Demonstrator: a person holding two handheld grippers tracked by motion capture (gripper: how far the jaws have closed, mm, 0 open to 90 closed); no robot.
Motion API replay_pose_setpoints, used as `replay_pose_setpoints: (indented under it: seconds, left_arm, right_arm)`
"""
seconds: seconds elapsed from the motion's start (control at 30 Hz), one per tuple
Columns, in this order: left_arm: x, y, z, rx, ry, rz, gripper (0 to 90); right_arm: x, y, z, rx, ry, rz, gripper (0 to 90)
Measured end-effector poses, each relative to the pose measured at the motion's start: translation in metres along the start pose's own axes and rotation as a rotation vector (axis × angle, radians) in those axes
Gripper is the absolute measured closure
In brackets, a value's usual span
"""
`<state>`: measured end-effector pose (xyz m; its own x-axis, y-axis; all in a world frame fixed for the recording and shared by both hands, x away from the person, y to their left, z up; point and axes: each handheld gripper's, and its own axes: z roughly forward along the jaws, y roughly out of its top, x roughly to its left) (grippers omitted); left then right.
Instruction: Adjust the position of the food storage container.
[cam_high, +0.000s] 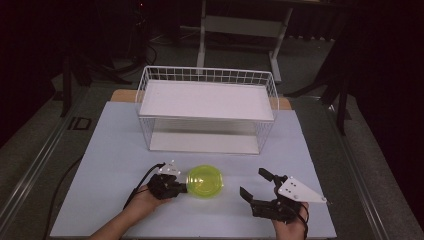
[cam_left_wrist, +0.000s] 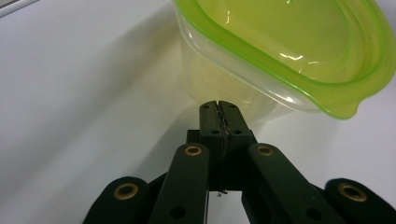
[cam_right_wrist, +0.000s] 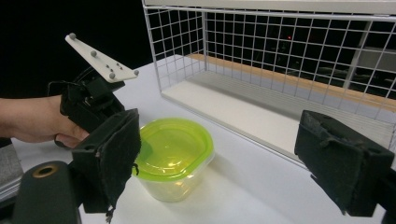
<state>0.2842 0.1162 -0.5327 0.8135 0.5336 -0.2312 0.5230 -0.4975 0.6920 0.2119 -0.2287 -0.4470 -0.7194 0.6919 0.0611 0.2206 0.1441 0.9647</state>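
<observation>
The lidded container (cam_high: 205, 181), clear-walled with a lime-green lid, stood on the pale table (cam_high: 110, 165) near its front edge, between the two hand-held tools and well in front of the white wire rack (cam_high: 207, 107). It sat upright with the lid seated on top. None of it had reached the rack, whose upper shelf and lower board both lay bare.

The left gripper (cam_high: 181, 188) lay at the container's left side, its jaws pressed together with nothing between them. In the left gripper view the closed tips (cam_left_wrist: 218, 112) sat right against the clear wall under the lid's rim; whether they truly touched it or stopped just short was hard to tell from that angle. It looked more like a nudge or a steadying contact than a grasp.

The right gripper (cam_high: 256, 186) waited to the container's right, apart from it, its jaws spread wide. In the right gripper view the two black pads (cam_right_wrist: 112, 154) framed the container, with nothing held.

As a judgement, the work stood at its start: the container was being lined up or pushed toward the open right gripper, and no pickup had been made. Taking hold of it, lifting it and, likely, setting it on a shelf of the rack all remained to do.
</observation>
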Motion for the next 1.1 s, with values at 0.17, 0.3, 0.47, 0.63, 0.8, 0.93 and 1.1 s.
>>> replay_pose_setpoints:
  seconds: [0.17,0.3,0.47,0.63,0.8,0.93,1.1]
  left_arm:
    - [-0.003,0.002,0.004,-0.004,-0.014,0.000,90.0]
    - [-0.003,0.001,0.005,-0.012,-0.021,-0.011,90.0]
    - [-0.005,0.002,0.007,-0.010,-0.021,0.005,90.0]
    - [-0.004,0.001,0.006,-0.017,-0.025,0.020,90.0]
    - [0.002,-0.003,-0.008,-0.061,-0.005,0.023,90.0]
    - [0.004,-0.008,-0.026,-0.146,-0.014,0.014,89.9]
    - [-0.003,-0.012,-0.046,-0.217,0.032,0.051,85.1]
  right_arm:
    - [-0.001,-0.001,0.001,0.004,-0.001,0.003,14.5]
    - [0.000,-0.001,0.001,0.005,-0.001,-0.001,14.4]
    - [-0.001,-0.001,0.001,0.007,0.002,0.000,14.4]
    - [-0.001,-0.001,0.002,0.008,0.007,0.000,14.7]
    - [-0.001,-0.002,0.001,0.003,0.008,-0.001,14.7]
    - [-0.001,-0.002,0.004,0.011,0.013,-0.003,14.7]
    - [0.001,-0.002,0.006,0.022,0.014,-0.007,14.8]
